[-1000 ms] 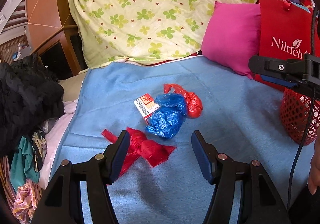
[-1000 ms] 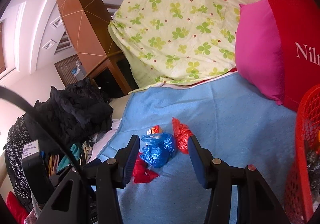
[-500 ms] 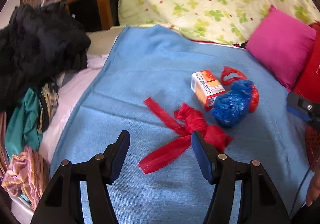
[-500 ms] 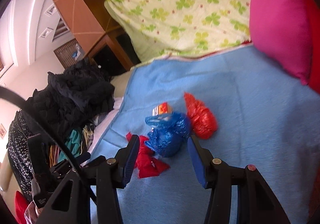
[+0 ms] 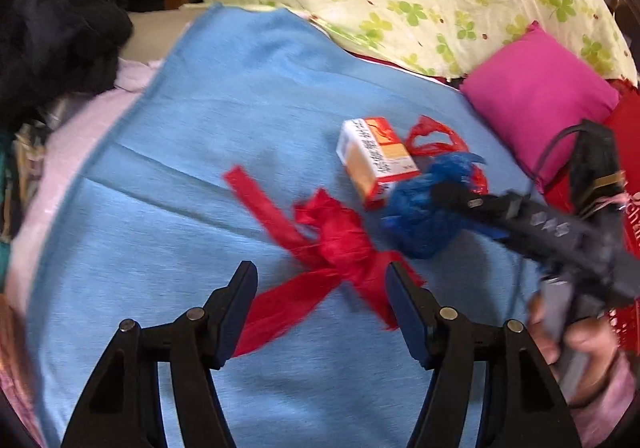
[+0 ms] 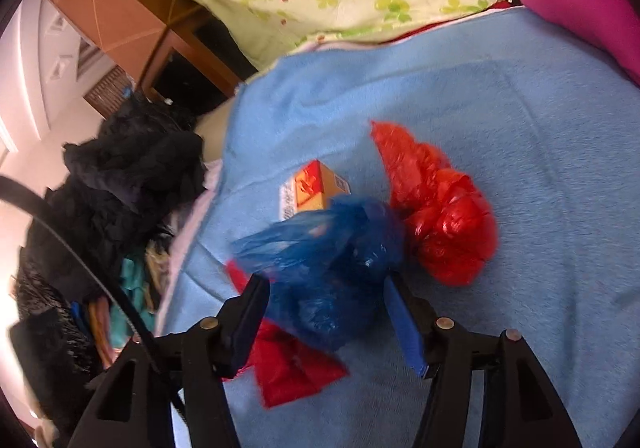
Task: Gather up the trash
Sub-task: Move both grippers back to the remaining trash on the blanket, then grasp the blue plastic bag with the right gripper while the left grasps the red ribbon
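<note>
Right gripper (image 6: 324,312) fingers wide around blue bag (image 6: 336,268), lower centre; left gripper (image 5: 320,300) fingers wide over red bag (image 5: 340,252).

We count two red crumpled plastic bags (image 6: 440,215) (image 5: 340,244), one blue crumpled plastic bag (image 6: 336,272) between the right tongs, one small orange-white cardboard box (image 5: 374,159) beyond it, one magenta pillow (image 5: 540,87), two grippers.

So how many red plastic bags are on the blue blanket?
2. One flat red bag lies between the open left gripper fingers. One scrunched red bag sits behind the blue bag. More may hide underneath.
</note>
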